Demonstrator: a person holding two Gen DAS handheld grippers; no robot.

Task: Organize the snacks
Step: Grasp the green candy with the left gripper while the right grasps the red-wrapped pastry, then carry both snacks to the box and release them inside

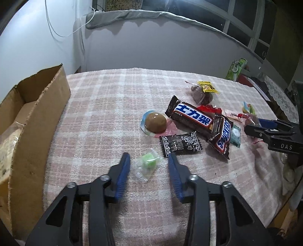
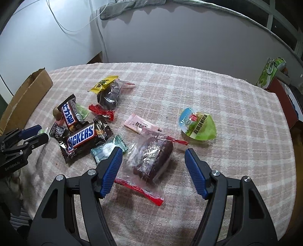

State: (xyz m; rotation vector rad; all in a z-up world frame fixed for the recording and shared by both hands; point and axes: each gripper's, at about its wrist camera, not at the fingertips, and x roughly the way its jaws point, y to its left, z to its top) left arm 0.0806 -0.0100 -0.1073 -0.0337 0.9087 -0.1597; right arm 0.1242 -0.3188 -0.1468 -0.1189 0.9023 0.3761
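Pink plaid tablecloth [image 1: 106, 98] beneath grey wall [image 1: 151, 47], cardboard box [image 1: 34, 121] left.

A dim room corner behind a cloth-covered table

A pale white wall [image 1: 34, 37] fills the upper left, with a thin white cable [image 1: 62, 34] looping down it. Beside it runs a grey-lilac panel [image 1: 151, 45], topped by a crumpled grey cloth [image 1: 132, 15] draped along its edge. At upper right, dark window panes in pale frames [image 1: 244, 20] show no daylight. A pink-and-white checked tablecloth [image 1: 117, 90] covers the table across the lower frame, lit from above.
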